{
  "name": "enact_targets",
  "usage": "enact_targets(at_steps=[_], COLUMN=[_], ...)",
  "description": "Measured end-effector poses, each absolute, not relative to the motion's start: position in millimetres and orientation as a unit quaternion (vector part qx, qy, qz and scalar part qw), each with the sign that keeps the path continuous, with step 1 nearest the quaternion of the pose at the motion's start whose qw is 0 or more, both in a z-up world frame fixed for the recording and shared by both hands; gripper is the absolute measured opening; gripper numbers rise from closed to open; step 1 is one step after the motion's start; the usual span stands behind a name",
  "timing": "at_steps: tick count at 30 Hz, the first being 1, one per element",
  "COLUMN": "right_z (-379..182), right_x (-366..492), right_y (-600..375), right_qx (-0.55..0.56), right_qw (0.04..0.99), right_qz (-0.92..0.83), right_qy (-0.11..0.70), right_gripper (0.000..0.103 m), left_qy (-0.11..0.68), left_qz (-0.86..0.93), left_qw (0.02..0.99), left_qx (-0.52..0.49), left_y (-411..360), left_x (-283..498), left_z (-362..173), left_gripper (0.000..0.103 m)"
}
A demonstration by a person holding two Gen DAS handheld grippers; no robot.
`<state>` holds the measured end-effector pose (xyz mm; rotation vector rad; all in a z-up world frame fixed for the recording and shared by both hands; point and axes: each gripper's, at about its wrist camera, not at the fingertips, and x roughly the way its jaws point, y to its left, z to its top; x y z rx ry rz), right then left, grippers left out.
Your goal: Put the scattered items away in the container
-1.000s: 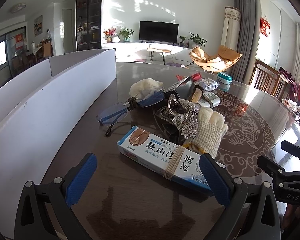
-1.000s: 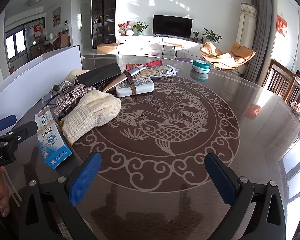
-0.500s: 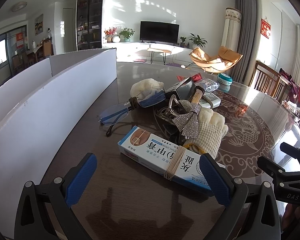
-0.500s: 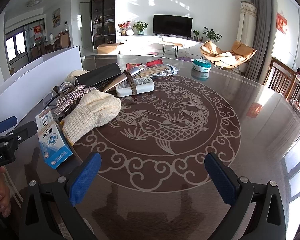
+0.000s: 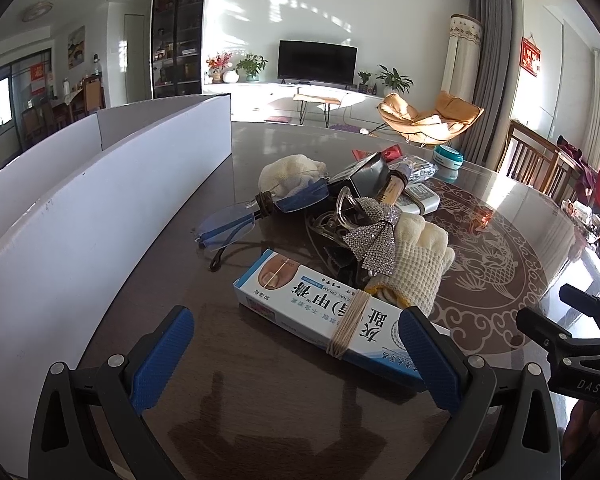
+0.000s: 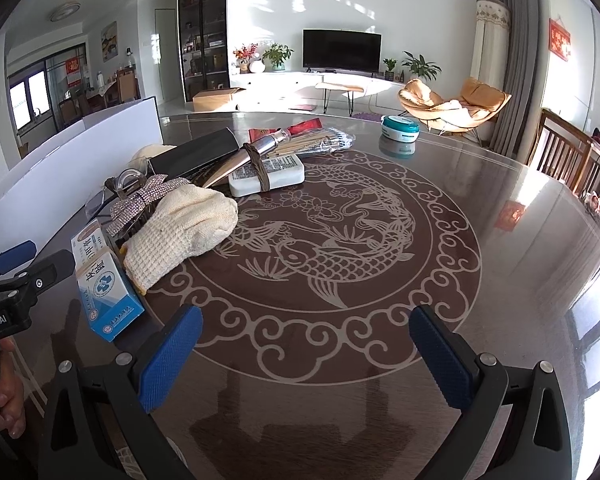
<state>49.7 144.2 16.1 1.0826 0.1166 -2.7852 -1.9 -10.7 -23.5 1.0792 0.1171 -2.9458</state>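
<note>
1. The left gripper (image 5: 296,354) hangs low over the dark table (image 6: 500,280), its blue pads spread wide with nothing between them.
2. Just past its right pad lies the nail-cream box (image 5: 328,316), wrapped once with a tan band, its near end reaching behind that pad.
3. Along the left runs the white container (image 5: 100,216), its long wall curving from near to far; a bare strip of tabletop separates it from the pile.
4. The pile sits mid-table: a knit glove (image 5: 416,264) touching the box's far side, a rhinestone bow (image 5: 374,236) lying on the glove, folded glasses (image 5: 236,226) to their left, and a rolled white cloth (image 5: 292,174) farther back.
5. The right gripper (image 6: 306,360) is likewise wide apart and empty, held over the carp pattern (image 6: 320,256) inlaid in the table.
6. Ahead and to the right of it the tabletop is open as far as a teal tin (image 6: 400,128) near the far edge.
</note>
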Motion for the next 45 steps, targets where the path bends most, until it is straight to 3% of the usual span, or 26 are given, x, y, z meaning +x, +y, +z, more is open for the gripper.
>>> enact_targets(at_steps=[21, 45], right_z=[9.8, -5.0], right_x=[46.0, 34.4], right_y=[168.3, 164.6], right_qx=[0.387, 0.425], right_qw=[0.055, 0.069], right_qz=[-0.92, -0.902], right_qy=[-0.018, -0.016], right_gripper=[0.103, 0.103], left_qy=[0.028, 0.022], left_qz=[-0.935, -0.931], left_qw=[0.001, 0.003], left_qx=[0.355, 0.364], left_y=[-7.5, -5.1], left_x=[-6.9, -10.2], left_z=[-27.8, -28.4], left_gripper=[0.103, 0.103])
